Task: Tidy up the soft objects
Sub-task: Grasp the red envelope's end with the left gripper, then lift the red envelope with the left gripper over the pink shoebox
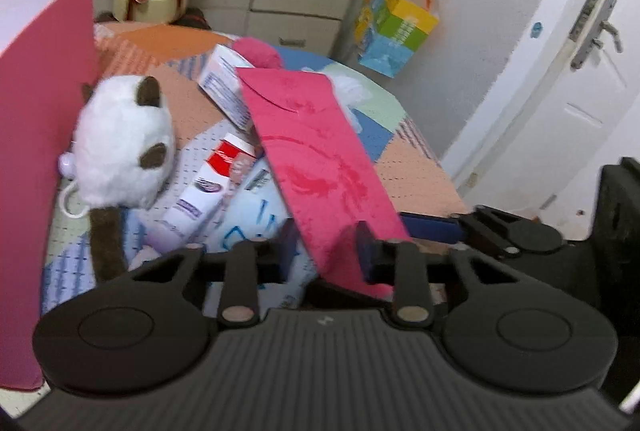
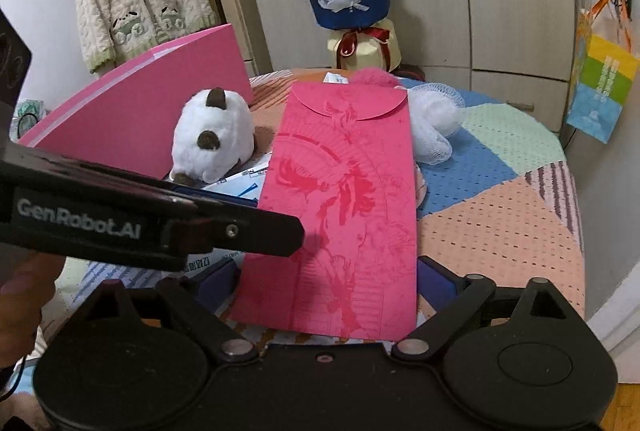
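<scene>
The red envelope (image 2: 344, 203) is long and flat, with a rounded flap at its far end and a darker printed figure and arch pattern across its face. It is held tilted above the patchwork cloth (image 2: 500, 215) of the tabletop, just in front of the white plush cat (image 2: 212, 135) and the white mesh puff (image 2: 434, 123).

The left hand-held gripper (image 1: 326, 251) is clenched on the envelope's near edge, its dark blue pads pressing the paper from both sides. The right hand-held gripper (image 2: 328, 285) has its fingers spread wide on either side of the envelope's lower end; the paper seems to stand between them untouched, though its bottom edge is cut off behind the gripper body.

Under the envelope lie a toothpaste box (image 1: 208, 183) and a pale blue packet (image 1: 256, 219), both partly covered. A pink folder (image 2: 152, 111) stands behind the cat. The left wrist view is blurred, so print on the boxes cannot be read.
</scene>
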The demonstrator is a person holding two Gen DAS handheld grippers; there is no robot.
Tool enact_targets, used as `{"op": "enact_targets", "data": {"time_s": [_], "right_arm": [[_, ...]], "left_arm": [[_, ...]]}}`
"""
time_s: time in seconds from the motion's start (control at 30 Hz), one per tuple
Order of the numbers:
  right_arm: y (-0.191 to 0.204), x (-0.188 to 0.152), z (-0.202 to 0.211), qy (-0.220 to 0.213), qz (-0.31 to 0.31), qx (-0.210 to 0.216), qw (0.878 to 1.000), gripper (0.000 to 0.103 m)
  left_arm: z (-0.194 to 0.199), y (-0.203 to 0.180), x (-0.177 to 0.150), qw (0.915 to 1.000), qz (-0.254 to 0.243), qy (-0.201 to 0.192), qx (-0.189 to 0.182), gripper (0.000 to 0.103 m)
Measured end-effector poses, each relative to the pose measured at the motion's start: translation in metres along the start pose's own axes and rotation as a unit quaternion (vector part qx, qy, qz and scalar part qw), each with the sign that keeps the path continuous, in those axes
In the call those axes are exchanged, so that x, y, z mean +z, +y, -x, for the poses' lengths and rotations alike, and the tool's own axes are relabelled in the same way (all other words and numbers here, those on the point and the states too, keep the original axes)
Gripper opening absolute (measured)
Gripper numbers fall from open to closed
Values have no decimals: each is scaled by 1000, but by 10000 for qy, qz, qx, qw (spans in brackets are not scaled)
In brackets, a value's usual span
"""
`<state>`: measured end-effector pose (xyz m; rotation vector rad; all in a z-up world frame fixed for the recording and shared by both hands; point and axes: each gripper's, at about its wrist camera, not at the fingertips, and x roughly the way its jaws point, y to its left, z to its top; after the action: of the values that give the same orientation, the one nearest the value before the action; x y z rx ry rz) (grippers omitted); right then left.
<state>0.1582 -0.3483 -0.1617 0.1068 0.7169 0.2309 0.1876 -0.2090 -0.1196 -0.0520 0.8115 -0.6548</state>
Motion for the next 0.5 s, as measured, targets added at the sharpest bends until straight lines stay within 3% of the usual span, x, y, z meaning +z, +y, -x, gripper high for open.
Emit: {"op": "enact_targets", "data": {"time_s": [0.27,0.5], "right_arm": [[8,-7,7,-193,-132,-165,9996,94],[26,-12,24,-347,-40,-302,9989,94]], "left_arm": [[9,1,-8,9998,102,-155,-22,23],[32,8,-10,9991,231,-130,-316,23]]}}
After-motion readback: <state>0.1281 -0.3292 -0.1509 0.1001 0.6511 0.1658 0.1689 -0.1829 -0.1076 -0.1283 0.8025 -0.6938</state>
